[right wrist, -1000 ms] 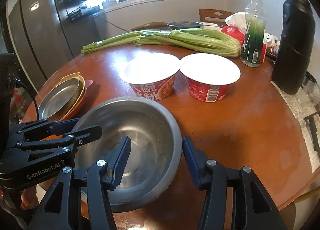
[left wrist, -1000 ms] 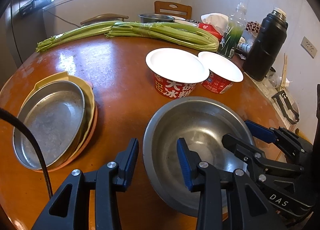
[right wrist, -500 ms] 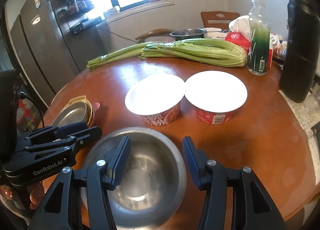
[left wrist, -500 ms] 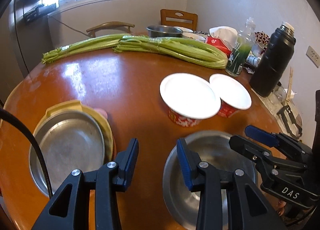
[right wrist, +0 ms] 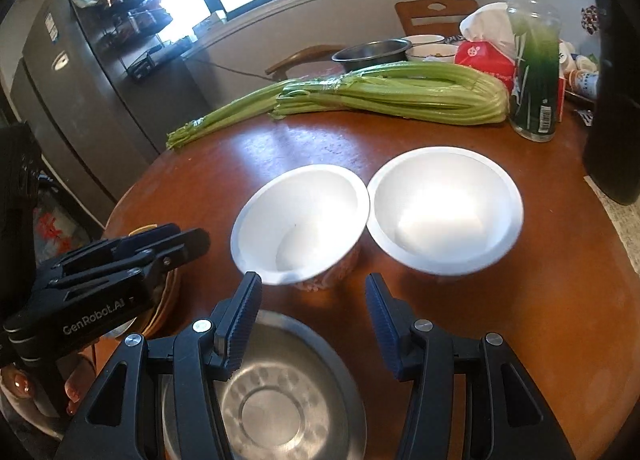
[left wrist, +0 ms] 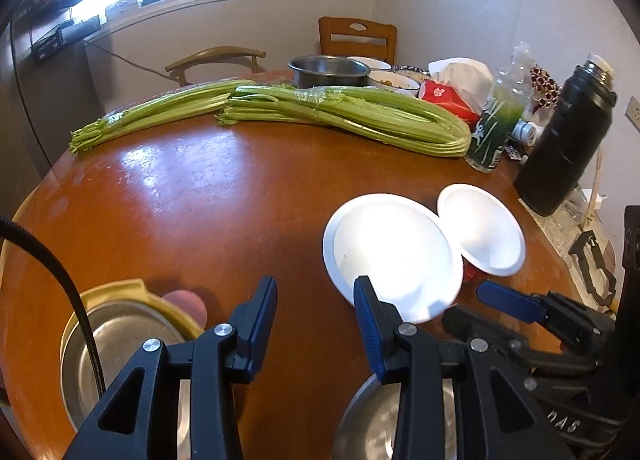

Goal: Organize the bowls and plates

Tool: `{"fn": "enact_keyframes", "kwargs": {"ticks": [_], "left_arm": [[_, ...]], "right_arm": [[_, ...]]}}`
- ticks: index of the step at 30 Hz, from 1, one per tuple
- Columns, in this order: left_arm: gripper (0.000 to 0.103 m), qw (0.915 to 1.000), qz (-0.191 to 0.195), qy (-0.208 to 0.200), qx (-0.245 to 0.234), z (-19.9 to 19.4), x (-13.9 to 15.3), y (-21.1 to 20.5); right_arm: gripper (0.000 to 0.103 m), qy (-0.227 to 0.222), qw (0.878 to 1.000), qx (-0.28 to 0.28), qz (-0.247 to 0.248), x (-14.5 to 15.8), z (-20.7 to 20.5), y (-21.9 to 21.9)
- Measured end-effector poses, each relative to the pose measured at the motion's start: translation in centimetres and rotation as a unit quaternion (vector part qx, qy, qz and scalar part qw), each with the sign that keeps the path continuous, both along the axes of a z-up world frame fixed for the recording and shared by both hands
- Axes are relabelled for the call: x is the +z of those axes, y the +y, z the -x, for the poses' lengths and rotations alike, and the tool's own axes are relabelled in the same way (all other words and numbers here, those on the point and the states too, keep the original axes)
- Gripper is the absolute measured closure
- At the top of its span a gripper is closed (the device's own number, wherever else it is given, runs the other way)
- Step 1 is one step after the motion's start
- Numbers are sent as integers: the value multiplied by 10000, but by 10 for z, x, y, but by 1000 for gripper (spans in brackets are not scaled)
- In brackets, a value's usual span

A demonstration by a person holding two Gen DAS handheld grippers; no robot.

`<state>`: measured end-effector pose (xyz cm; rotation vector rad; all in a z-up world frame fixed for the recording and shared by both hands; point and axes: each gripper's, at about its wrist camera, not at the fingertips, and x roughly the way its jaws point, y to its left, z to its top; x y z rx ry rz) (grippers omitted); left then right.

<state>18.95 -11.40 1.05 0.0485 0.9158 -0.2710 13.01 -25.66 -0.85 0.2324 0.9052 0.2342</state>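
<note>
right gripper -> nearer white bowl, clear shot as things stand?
Probably yes. The right gripper has its jaws apart with nothing between them, and the left white bowl sits just beyond them on bare table. The steel bowl lies below the jaws, not between them and the target.

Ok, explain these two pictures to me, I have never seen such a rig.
No robot here: a person holds a two-finger clamp in each hand, each with a camera looking along its fingers. One picture is from the left gripper, the other from the right gripper. Both stand open and hold nothing. On the round table are a white bowl, a second white bowl, a steel bowl nearest, a steel plate in a yellow dish, celery and a black flask.
</note>
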Motion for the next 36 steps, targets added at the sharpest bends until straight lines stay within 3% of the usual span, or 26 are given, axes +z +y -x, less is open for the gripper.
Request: {"fn": "enact_keyframes", "kwargs": {"ticks": [18,22,36], "left_arm": [[63,9986,5,527,-85,-47,-33,-17],[63,9975,196,649,-212,-48,-36,-17],[65,9986,344,328,-221,-31,-14,-13]], "right_arm": [[58,234,9994,72,230,-20,-38,4],[60,182,9992,169,310,-20,-39,7],[63,-79,9992,267,273,-4,-31,15]]}}
